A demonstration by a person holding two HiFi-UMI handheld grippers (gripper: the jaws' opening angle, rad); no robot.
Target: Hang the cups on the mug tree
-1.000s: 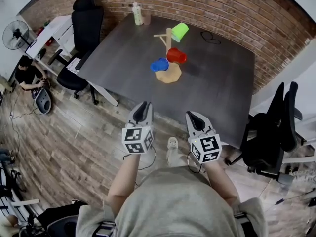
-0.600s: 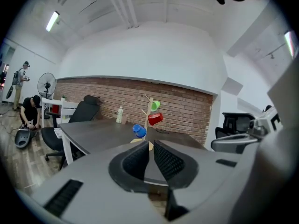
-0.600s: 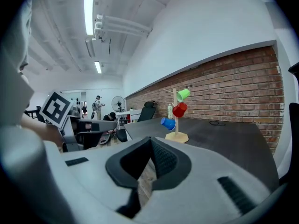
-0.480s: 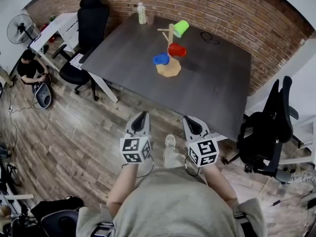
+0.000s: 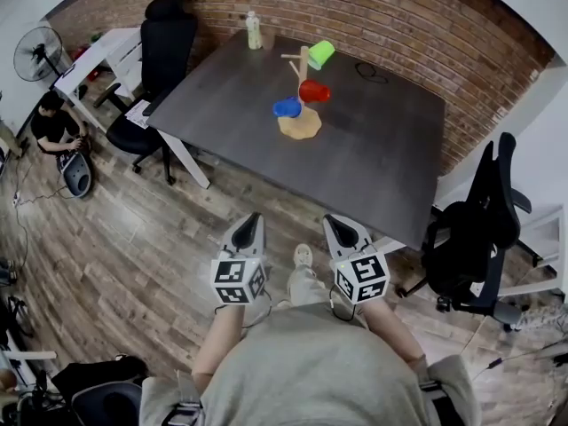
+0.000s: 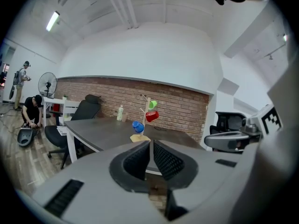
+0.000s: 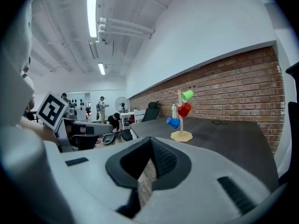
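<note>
A wooden mug tree (image 5: 303, 78) stands on the dark table (image 5: 382, 158), far ahead of me. Three cups hang on it: a green cup (image 5: 320, 54) at the top, a red cup (image 5: 314, 90) in the middle and a blue cup (image 5: 287, 106) low on the left. The same tree (image 6: 147, 118) shows small in the left gripper view, and the tree (image 7: 181, 120) in the right gripper view too. My left gripper (image 5: 251, 226) and right gripper (image 5: 335, 225) are held side by side over the wooden floor, well short of the table. Both are shut with nothing between their jaws.
A black office chair (image 5: 164, 43) stands at the table's left end and another chair (image 5: 479, 229) at its right corner. A bottle (image 5: 254, 30) and a cable (image 5: 371, 71) lie at the table's far side. A person (image 5: 53, 122) crouches at the left beside a fan (image 5: 40, 60).
The view has drawn back from the table, so the tree looks smaller and farther. Both grippers sit lower in the head view. The left jaws have shut.
</note>
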